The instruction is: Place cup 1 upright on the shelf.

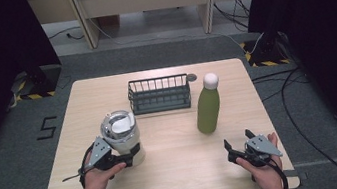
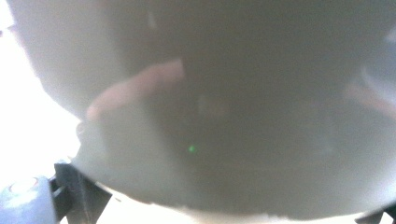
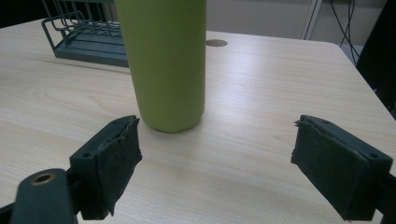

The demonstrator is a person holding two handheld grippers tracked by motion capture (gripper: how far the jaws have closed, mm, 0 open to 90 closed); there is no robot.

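A cream tumbler (image 1: 122, 134) with a shiny steel rim stands at the table's left front. My left gripper (image 1: 133, 156) is shut on its lower body, one jaw on each side. In the left gripper view the tumbler's wall (image 2: 210, 116) is pressed close, with one of the black fingers (image 2: 81, 196) at its lower left edge. A green bottle (image 1: 208, 109) with a white cap stands upright right of centre. My right gripper (image 1: 237, 138) rests near the front right, open, its jaws wide apart around bare table. It points toward the bottle (image 3: 168, 65), a short way off.
A dark wire basket (image 1: 159, 96) stands at the back middle of the wooden table (image 1: 183, 173), left of the bottle and behind it (image 3: 79, 37). A round grommet (image 1: 191, 77) sits beside the basket. Cables lie on the floor to the right.
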